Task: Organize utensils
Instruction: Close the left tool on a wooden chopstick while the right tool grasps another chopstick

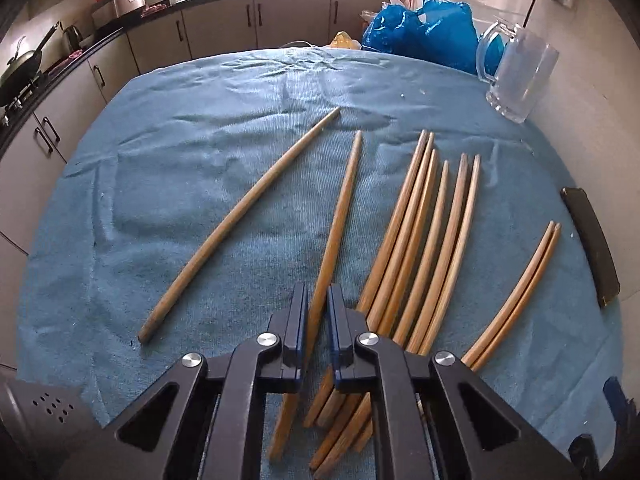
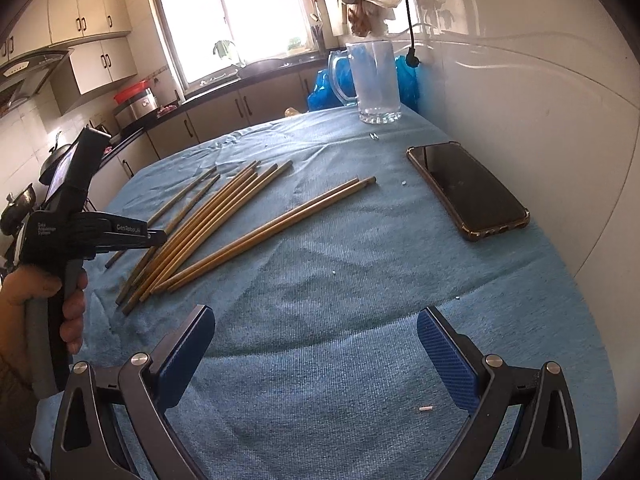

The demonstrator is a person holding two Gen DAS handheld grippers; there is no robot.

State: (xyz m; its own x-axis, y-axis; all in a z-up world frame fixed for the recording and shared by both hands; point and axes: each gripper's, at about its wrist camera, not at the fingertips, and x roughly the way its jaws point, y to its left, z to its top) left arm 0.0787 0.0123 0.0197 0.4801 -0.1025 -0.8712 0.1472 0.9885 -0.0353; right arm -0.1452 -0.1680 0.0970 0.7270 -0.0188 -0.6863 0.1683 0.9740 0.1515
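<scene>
Several wooden chopsticks lie on a blue towel [image 1: 200, 200]. In the left wrist view my left gripper [image 1: 318, 316] is shut on one chopstick [image 1: 340, 216], which runs forward between its fingers. A lone chopstick [image 1: 240, 224] lies to its left, a bundle [image 1: 424, 240] to its right, and a pair [image 1: 516, 292] further right. In the right wrist view my right gripper [image 2: 316, 344] is open and empty above bare towel [image 2: 320, 320], near the pair [image 2: 272, 232] and the bundle [image 2: 200, 236]. The left gripper's body [image 2: 80, 224] shows at the left, over the chopsticks.
A clear glass mug [image 2: 374, 80] stands at the table's far end, also in the left wrist view [image 1: 516, 76]. A black phone [image 2: 468, 190] lies by the white wall on the right. Blue plastic bags [image 1: 420, 32] sit behind the table. Kitchen counters run along the left.
</scene>
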